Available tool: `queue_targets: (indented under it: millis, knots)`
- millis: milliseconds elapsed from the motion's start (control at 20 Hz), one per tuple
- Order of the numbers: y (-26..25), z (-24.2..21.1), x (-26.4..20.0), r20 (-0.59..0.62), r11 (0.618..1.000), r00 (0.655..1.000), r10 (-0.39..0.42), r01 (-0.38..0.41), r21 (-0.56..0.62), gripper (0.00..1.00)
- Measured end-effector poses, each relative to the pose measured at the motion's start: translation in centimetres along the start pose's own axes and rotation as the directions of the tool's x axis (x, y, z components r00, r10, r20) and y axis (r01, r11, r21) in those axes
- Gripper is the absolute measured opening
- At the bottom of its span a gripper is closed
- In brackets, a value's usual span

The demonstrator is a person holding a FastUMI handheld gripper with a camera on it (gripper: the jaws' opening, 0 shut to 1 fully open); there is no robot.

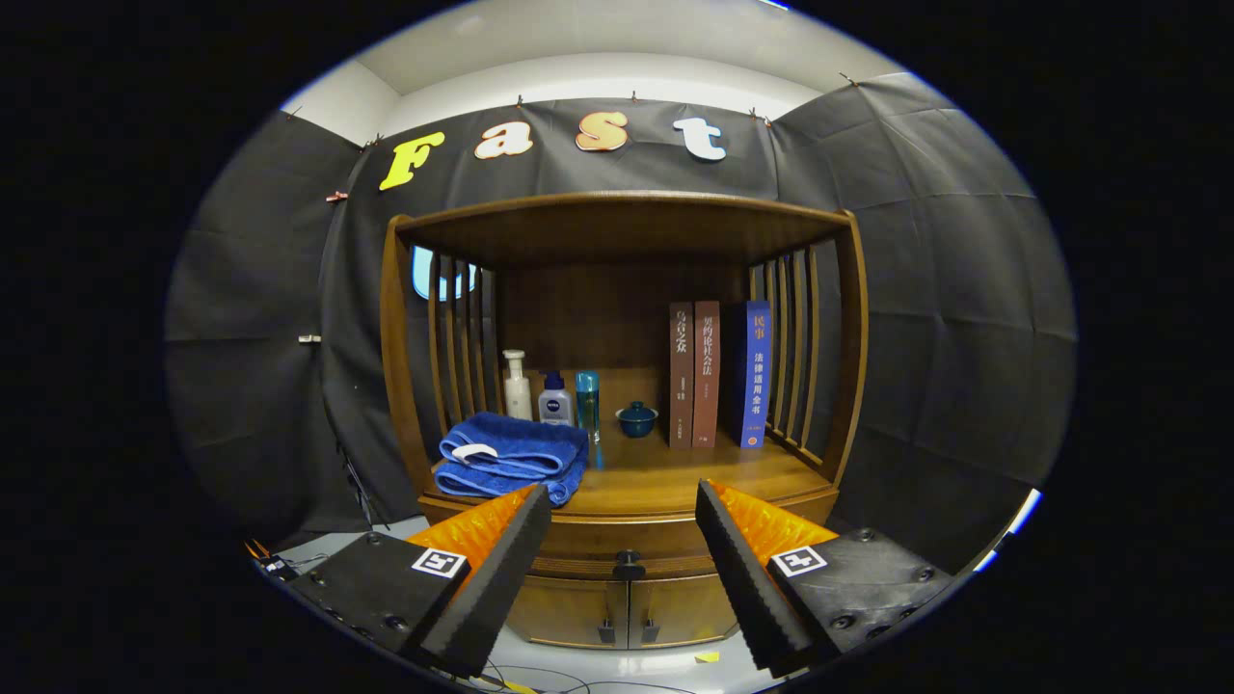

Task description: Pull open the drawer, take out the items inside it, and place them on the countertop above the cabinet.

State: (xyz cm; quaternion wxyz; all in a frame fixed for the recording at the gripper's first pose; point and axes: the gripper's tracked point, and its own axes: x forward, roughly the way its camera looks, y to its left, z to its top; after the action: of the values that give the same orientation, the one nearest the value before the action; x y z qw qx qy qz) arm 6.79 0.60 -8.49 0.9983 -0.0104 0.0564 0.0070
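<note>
The drawer (629,564) is shut, a narrow band in the wooden cabinet (617,540) directly under the countertop (665,482). Its small dark knob (629,558) sits at the drawer's centre, just above the seam between the two lower cabinet doors (627,609). The contents cannot be seen.

The gripper (624,501) is released: its fingers stand wide apart, touching nothing, with the knob lying between and beyond them.

Judgement on the step in hand: the opening has not begun. To do it well, the gripper should come in level and centred on the knob, close both fingers squarely on it, then draw straight back along the drawer's travel so the drawer does not bind. The knob is small, so an off-centre approach risks slipping.

On the countertop above the knob, to its left, lies a folded blue towel (511,463); behind it stand a white pump bottle (517,386), a white bottle with a blue label (555,401) and a slim teal bottle (587,405). A small teal lidded bowl (636,419) stands directly above the knob, further back. To its right stand three books (718,374), spines in Chinese script; bare wood in front of them is the likely place for items.
</note>
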Motion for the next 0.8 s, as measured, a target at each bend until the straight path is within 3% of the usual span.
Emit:
queue_targets:
  millis: [650, 800]
  knots:
    - [-0.6, -12.8, 10.6, -0.205, 1.000, 0.979, -0.006, 0.012, 0.029, 1.00]
    - [-0.6, -15.6, 12.1, -0.247, 1.000, 0.969, -0.013, 0.019, 0.023, 0.95]
